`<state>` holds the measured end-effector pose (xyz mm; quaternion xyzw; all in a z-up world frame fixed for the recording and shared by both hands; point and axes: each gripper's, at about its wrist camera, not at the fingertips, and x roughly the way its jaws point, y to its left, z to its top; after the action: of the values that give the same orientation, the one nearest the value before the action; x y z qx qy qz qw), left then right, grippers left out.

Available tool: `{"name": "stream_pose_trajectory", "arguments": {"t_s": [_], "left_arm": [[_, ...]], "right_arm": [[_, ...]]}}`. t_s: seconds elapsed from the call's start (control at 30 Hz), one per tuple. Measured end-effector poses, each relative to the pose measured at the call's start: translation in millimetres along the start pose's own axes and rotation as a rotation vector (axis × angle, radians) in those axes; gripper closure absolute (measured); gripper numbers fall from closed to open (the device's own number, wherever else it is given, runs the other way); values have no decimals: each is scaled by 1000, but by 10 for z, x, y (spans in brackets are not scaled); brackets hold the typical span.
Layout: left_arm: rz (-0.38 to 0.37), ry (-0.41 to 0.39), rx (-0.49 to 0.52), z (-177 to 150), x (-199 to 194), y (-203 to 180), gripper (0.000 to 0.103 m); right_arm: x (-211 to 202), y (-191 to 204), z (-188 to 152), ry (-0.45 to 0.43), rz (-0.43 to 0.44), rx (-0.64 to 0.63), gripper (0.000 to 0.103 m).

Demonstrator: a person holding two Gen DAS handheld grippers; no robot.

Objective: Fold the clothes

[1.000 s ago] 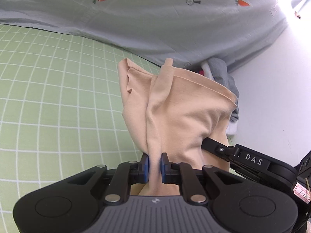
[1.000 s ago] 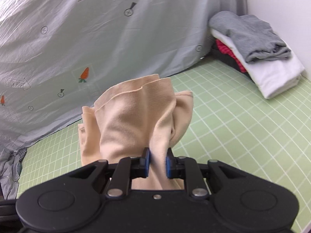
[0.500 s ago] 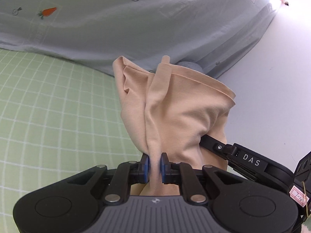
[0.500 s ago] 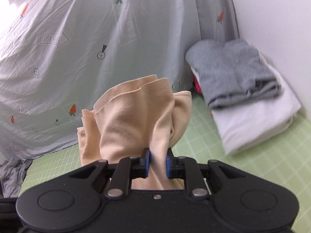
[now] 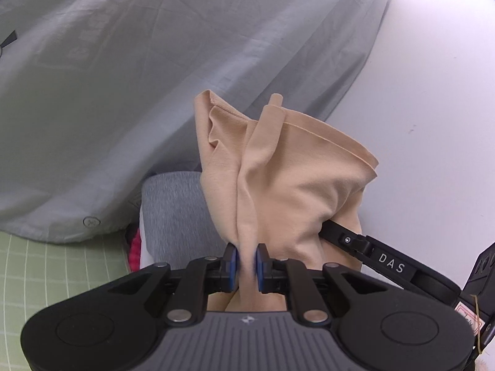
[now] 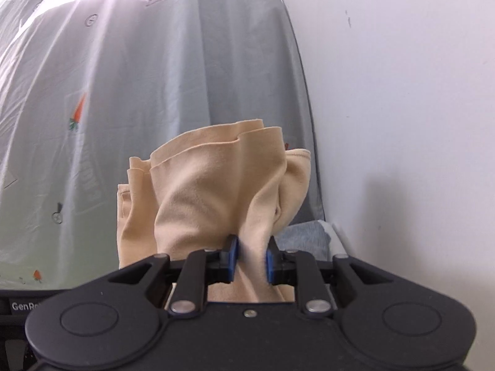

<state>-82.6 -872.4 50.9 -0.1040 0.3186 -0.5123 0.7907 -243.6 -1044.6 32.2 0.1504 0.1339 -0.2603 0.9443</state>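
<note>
Both grippers are pinching one beige garment [image 5: 287,182]: we are clamping a bunched fold in the left gripper [image 5: 246,267], while the right gripper [image 6: 250,259] is closing its blue pads [image 6: 232,258] on another fold. We are holding the cloth raised before a grey curtain [image 5: 130,71] and white wall [image 6: 402,92], above a folded grey garment [image 5: 173,213] on the green gridded mat [image 5: 62,266].

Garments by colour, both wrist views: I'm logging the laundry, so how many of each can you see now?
Beige garment, held by left claw and right claw: 1
Grey garment: 1
White garment, only an edge showing: 1
Red garment, only an edge showing: 1
Total: 4
</note>
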Motion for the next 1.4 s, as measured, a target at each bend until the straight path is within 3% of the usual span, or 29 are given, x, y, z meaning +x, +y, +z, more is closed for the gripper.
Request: {"name": "stream_pose_trajectory", "arguments": {"t_s": [0.1,0.17,0.27,0.33,0.47,0.5,0.6,0.73,0.8,0.87,1.07,1.27,1.4], "left_arm": [[71,54,16,52,428,219,87],[108,105,18,25,673,408,78],[107,102,-4,-31,721,574,75],[113,98,-8,-83,676,608,70],[156,100,-15,-162,559,617,52],[173,104,-9,-155,538,604,46],[213,96,33,-191,306,517,43],[249,66,155,-380,-220,320,31],[255,51,189,-518,-532,246,14],[257,38,220,-659,-814,187,4],[224,49,258,-1008,-1510,-22,0],[261,45,299,-1283,-1999,-223,0],[230,79,300,-1402,-2195,-295,0]], "right_arm": [[534,-54,-156,62,-31,-20,73],[889,-90,-260,104,-52,-34,73],[1369,-136,-407,157,-80,-55,74],[1334,-118,-441,138,-82,-71,73],[1241,-67,-440,135,-121,-123,59],[1185,-54,-444,136,-138,-131,54],[894,-50,-508,143,-187,-143,43],[364,-118,-611,173,-220,-90,42],[27,-144,-684,192,-223,-42,36],[-292,-136,-773,208,-213,-17,28],[-1255,147,-1069,160,-203,-48,1],[-1829,368,-1329,178,-230,-58,0],[-2170,376,-1485,200,-250,-15,0]]}}
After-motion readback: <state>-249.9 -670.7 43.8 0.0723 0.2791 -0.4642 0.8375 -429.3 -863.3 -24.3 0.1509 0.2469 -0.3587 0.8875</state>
